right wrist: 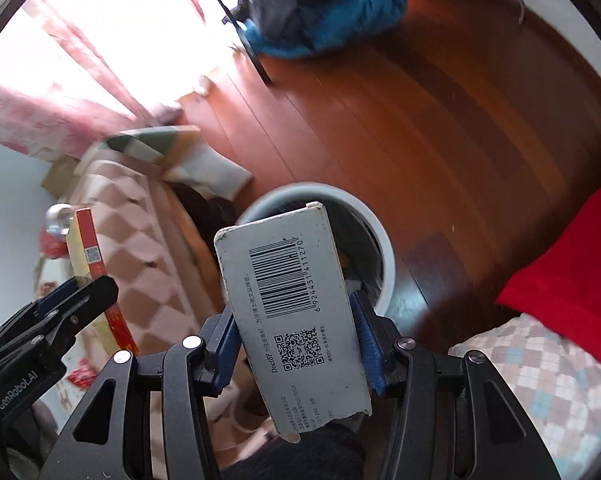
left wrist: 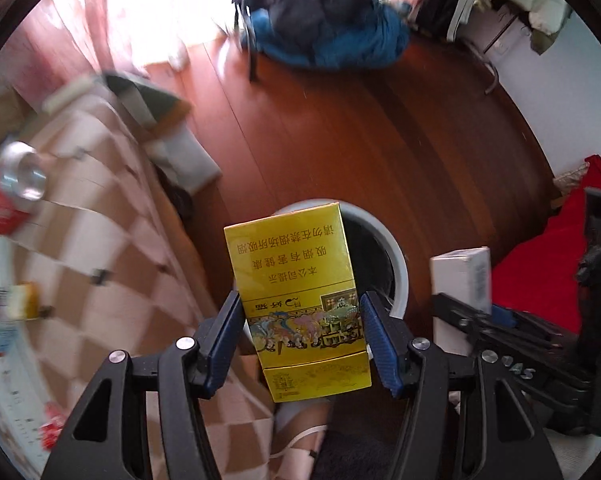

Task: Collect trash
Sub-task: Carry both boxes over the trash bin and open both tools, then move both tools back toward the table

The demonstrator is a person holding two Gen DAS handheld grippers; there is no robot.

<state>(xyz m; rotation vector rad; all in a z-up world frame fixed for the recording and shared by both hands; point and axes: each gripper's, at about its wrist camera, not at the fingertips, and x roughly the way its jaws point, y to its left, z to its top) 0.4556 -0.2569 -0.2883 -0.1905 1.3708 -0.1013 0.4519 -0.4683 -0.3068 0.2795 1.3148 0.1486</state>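
Observation:
My left gripper (left wrist: 300, 340) is shut on a yellow cigarette pack (left wrist: 296, 292) and holds it above the white trash bin (left wrist: 392, 248) on the wooden floor. My right gripper (right wrist: 296, 344) is shut on a grey-white carton with a barcode (right wrist: 288, 300), also above the bin (right wrist: 380, 240). In the left wrist view the right gripper's white carton (left wrist: 464, 276) shows at the right. In the right wrist view the left gripper (right wrist: 56, 312) shows at the left with the yellow pack's red-edged side (right wrist: 88, 248).
A table with a brown-and-pink checked cloth (left wrist: 100, 240) stands at the left, with a red can (left wrist: 16, 188) and other small items on it. A blue bundle of clothes (left wrist: 328, 28) lies on the far floor. Red fabric (right wrist: 572, 272) lies at the right.

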